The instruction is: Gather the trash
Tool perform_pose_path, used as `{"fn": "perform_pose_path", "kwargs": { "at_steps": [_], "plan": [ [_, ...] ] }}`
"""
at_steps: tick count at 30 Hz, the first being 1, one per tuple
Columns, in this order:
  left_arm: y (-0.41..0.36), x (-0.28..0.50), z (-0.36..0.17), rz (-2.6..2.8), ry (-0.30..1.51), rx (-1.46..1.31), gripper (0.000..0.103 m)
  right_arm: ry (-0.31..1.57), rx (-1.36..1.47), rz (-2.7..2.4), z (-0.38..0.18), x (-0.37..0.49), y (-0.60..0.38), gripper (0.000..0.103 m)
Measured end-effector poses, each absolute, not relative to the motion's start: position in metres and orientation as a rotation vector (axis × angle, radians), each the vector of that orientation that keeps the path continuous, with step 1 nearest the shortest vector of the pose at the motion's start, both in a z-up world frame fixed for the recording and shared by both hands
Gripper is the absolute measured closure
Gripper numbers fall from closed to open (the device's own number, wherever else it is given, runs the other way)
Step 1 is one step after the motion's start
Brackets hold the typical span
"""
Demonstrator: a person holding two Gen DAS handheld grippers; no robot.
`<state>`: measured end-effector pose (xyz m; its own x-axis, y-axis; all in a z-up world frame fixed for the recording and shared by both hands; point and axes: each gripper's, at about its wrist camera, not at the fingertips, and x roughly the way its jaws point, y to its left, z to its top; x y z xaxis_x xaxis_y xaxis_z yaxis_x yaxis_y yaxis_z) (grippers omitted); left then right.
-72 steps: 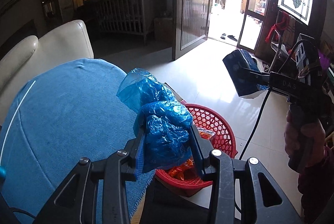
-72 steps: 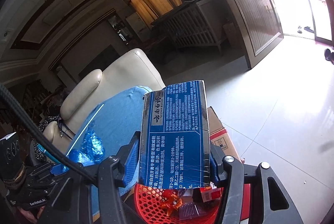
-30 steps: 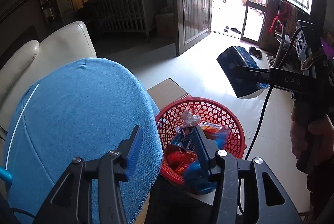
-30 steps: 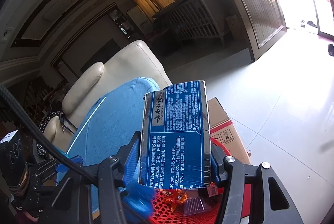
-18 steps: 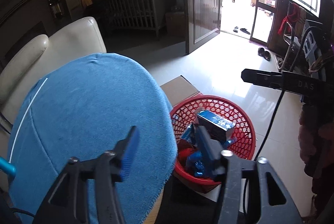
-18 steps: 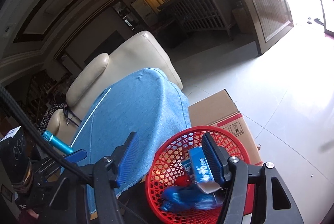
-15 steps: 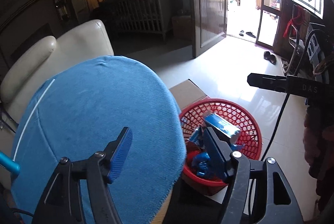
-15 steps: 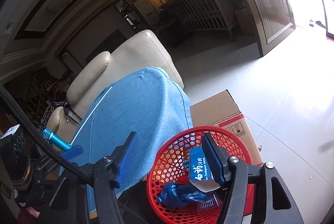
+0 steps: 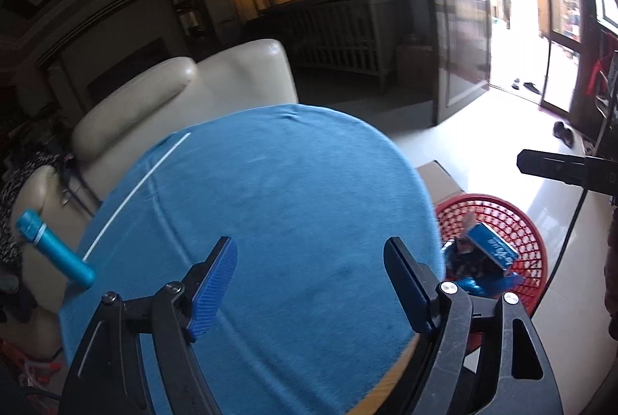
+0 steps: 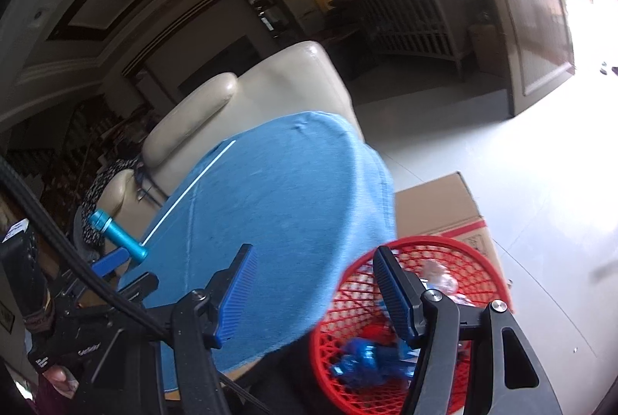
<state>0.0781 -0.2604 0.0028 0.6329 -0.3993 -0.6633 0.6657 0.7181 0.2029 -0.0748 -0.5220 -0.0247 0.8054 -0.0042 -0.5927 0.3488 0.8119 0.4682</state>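
The red mesh basket (image 9: 535, 249) (image 10: 428, 243) stands on the floor beside the round table with the blue cloth (image 9: 270, 198) (image 10: 278, 198). Inside it lie a blue printed box (image 9: 492, 249), a crumpled blue plastic bag (image 9: 484, 285) (image 10: 363, 357) and other scraps. My left gripper (image 9: 311, 279) hovers over the cloth, its jaws opening with nothing between them. My right gripper (image 10: 314, 279) hangs over the table's edge and the basket's rim, open and empty. One right finger (image 9: 556, 167) shows in the left wrist view.
A teal cylinder (image 9: 54, 249) (image 10: 116, 233) lies at the table's left edge. A cream sofa (image 9: 185, 94) stands behind the table. A cardboard box (image 10: 436, 206) sits on the floor behind the basket. A black cable (image 9: 567, 241) hangs at the right.
The left gripper let the blue bag drop into the basket and the right let go of the blue box. Both grippers then swung left, toward the table.
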Motion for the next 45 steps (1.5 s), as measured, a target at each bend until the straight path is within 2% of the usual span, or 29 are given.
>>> {"fn": "perform_pose_path", "kwargs": {
  "at_steps": [17, 18, 20, 23, 32, 45],
  "plan": [
    [-0.102, 0.122, 0.043, -0.220, 0.577, 0.249, 0.023, 0.575, 0.297, -0.003, 0.041, 0.020, -0.358, 0.037],
    [-0.096, 0.121, 0.045, -0.202, 0.571, 0.245, 0.023, 0.576, 0.288, -0.003, 0.043, 0.023, -0.351, 0.037],
    [-0.082, 0.121, 0.048, -0.168, 0.558, 0.231, 0.013, 0.581, 0.278, 0.005, 0.045, 0.028, -0.336, 0.037],
    [-0.060, 0.115, 0.054, -0.116, 0.517, 0.216, 0.011, 0.587, 0.267, 0.029, 0.050, 0.035, -0.316, 0.037],
    [-0.025, 0.103, 0.066, -0.109, 0.500, 0.152, 0.011, 0.559, 0.166, 0.070, 0.065, 0.036, -0.261, 0.037],
    [-0.002, 0.080, 0.072, -0.043, 0.462, 0.121, 0.011, 0.538, 0.104, 0.025, 0.066, 0.019, -0.233, 0.037]
  ]
}}
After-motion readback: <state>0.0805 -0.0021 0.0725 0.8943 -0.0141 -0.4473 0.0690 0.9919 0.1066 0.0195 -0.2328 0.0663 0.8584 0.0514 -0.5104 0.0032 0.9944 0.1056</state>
